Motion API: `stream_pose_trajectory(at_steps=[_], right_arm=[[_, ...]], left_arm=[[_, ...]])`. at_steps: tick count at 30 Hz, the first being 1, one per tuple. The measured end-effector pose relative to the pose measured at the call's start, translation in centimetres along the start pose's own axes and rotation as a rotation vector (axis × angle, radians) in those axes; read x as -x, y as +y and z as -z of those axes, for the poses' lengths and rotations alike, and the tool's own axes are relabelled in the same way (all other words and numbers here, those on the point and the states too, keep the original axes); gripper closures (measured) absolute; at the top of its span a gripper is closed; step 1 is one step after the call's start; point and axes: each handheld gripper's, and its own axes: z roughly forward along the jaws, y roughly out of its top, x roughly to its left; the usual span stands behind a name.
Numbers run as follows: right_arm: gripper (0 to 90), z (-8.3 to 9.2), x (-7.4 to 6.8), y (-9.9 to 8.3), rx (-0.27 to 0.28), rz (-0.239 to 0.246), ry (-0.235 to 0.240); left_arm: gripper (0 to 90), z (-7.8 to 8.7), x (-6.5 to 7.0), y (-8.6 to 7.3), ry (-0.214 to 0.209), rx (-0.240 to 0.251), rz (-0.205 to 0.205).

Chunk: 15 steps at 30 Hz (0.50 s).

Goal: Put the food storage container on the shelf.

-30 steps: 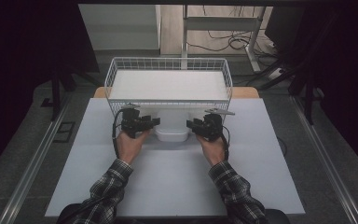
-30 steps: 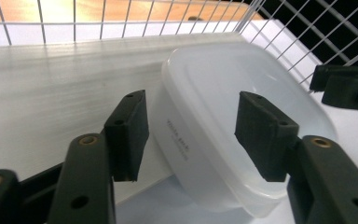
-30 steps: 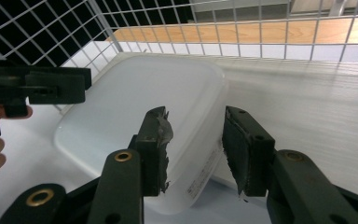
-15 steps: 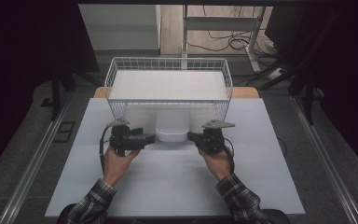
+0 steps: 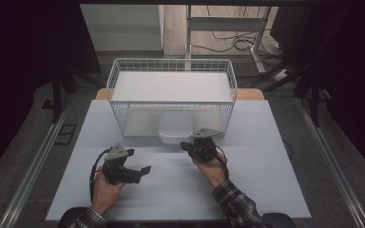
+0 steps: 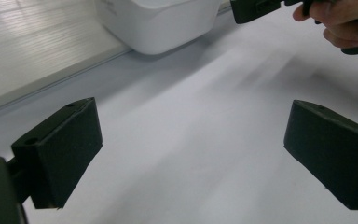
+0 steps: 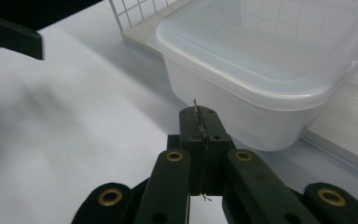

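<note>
Tub (image 5: 174,133) sits at basket (image 5: 172,81) front, on desk (image 5: 266,156). Right gripper (image 5: 186,145) just before tub, jaws clenched, empty. Left gripper (image 5: 145,169) nearer person, left of tub; jaws just spread, nothing between. Step: hands off tub. Next likely: regrasp.

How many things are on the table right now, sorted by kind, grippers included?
Wire basket: 1
White plastic container: 1
Hand-held grippers: 2, the left gripper open and the right gripper shut
Total: 4
</note>
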Motion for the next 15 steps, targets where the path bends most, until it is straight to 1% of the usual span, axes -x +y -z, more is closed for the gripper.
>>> stream_pose_trajectory(at_steps=[3,5,7,11,13,15], right_arm=[[89.3,-0.8,0.1,0.1,-0.006,0.003,-0.004],[89.3,-1.3,0.2,0.2,-0.008,0.007,-0.007],[89.3,-1.8,0.3,0.3,-0.014,0.000,-0.014],[89.3,-2.5,0.5,0.6,-0.014,-0.006,-0.013],[89.3,-3.1,0.5,0.9,-0.015,0.005,-0.026],[89.3,-3.3,0.6,1.2,-0.013,-0.003,-0.027]], left_arm=[[3.8,0.3,-0.2,-0.2,0.011,0.010,0.002],[3.8,0.3,-0.3,-0.3,0.015,0.006,0.003],[3.9,0.2,-0.3,-0.3,0.021,0.001,-0.004],[3.8,0.1,-0.2,-0.4,0.017,-0.007,-0.009],[3.9,0.0,-0.1,-0.4,0.016,-0.011,-0.013],[3.9,0.0,0.0,-0.4,0.015,-0.012,-0.016]])
